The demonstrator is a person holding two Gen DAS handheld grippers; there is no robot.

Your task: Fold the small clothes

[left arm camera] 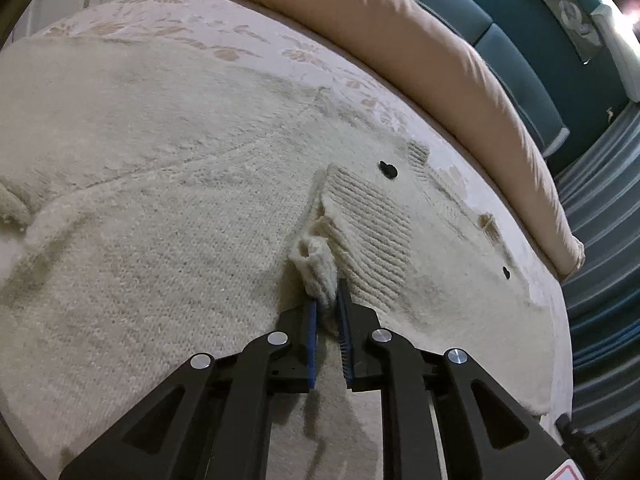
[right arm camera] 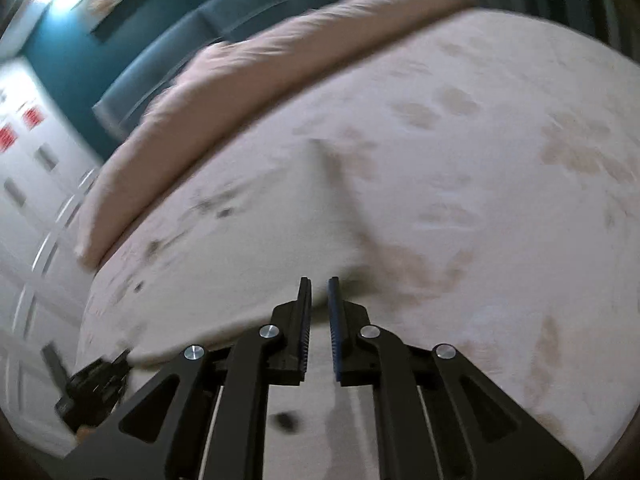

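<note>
Left wrist view: 1 cream knit sweater (left arm camera: 152,208), coarse fuzzy yarn, spread flat on the bed (left arm camera: 248,32) over a pale floral cover. Ribbed band (left arm camera: 372,236) at my end; 2 dark buttons (left arm camera: 387,169) beside it. Long axis runs from my left gripper (left arm camera: 329,306) away toward upper left, where the knit leaves the picture. My left jaws are nearly closed, pinching a rolled bit of ribbed edge between blue pads (left arm camera: 311,320). Tan pillow (left arm camera: 420,52) along the far edge, teal headboard (left arm camera: 520,60) behind. Right wrist view: blurred; my right gripper (right arm camera: 319,292) hangs above the bed, jaws a narrow gap apart, holding nothing. Sweater outline there hard to make out.
</note>
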